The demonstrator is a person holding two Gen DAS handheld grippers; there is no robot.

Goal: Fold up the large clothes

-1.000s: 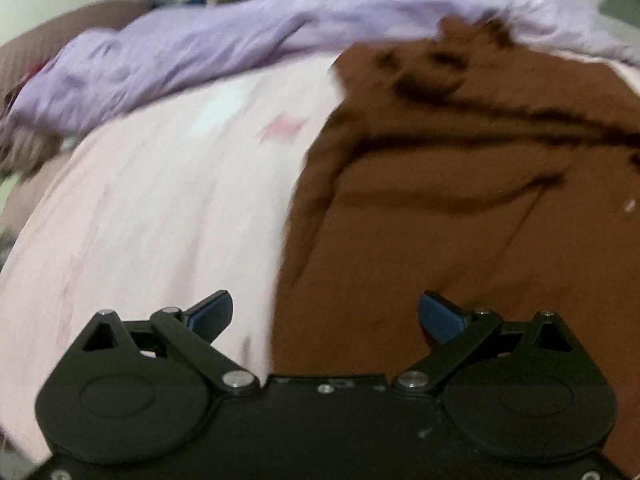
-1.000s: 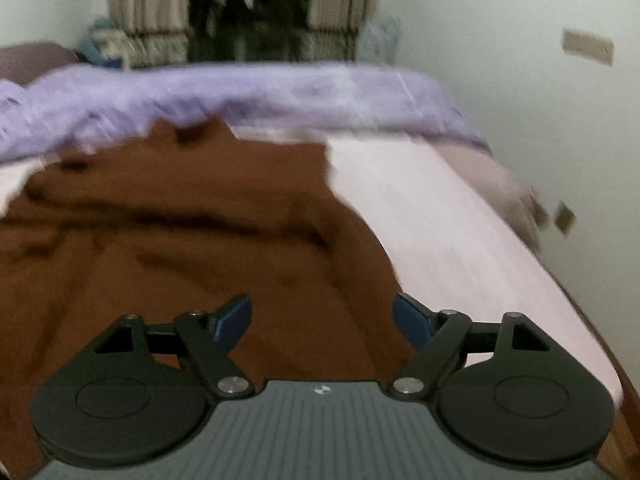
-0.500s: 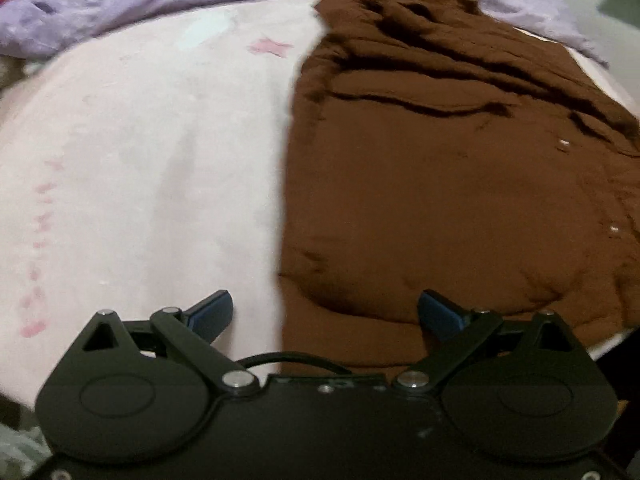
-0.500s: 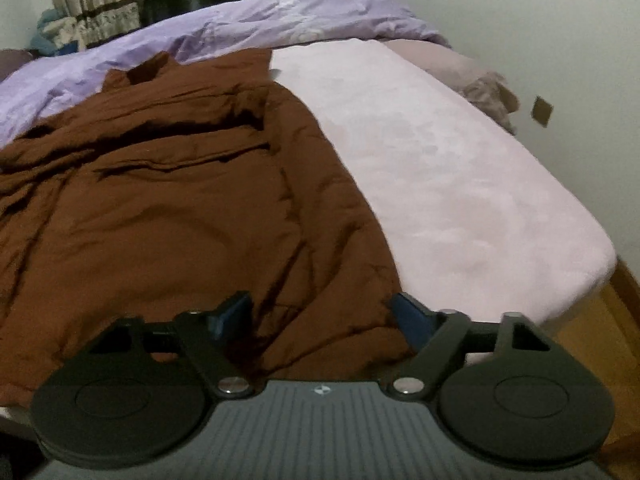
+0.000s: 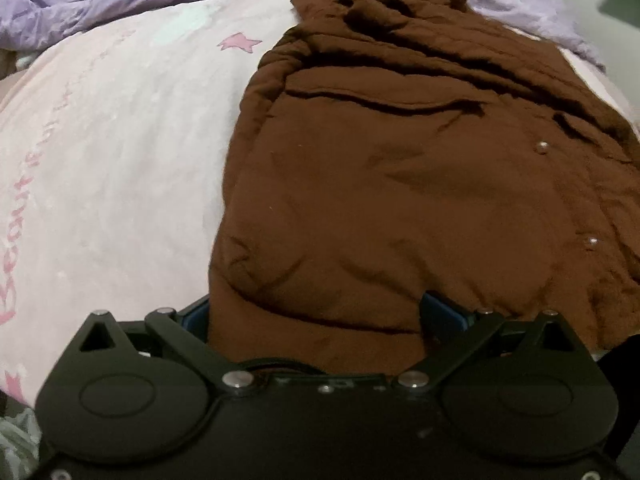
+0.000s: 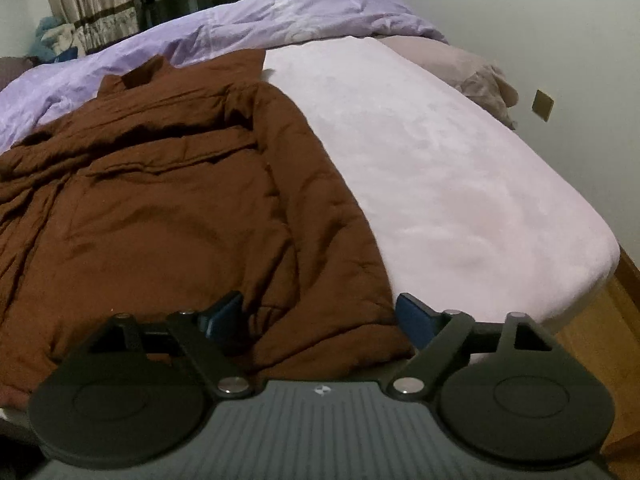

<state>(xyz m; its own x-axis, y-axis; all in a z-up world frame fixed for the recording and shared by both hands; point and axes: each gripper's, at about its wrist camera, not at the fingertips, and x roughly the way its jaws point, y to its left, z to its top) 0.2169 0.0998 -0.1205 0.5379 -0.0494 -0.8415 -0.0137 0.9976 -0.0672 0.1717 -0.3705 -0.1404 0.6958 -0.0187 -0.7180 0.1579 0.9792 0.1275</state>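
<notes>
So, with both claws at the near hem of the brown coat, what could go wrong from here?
1. The left claw stands open around thick padded hem; it might pinch only the top layer, so the coat could fold unevenly.
2. The right claw, jaws just opened wide, sits at the coat's corner; fabric could slip out when lifted.
3. The coat's far end rests on the purple duvet; a fold may drag it.

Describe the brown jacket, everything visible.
The brown jacket is a padded, matte, rumpled garment lying flat on the pale pink bed sheet, collar end toward the purple duvet. Small round snaps dot one side, and a flap seam crosses the chest. Its near hem sits between the wide-open jaws of the left gripper and the right gripper; neither is clamped on it.
</notes>
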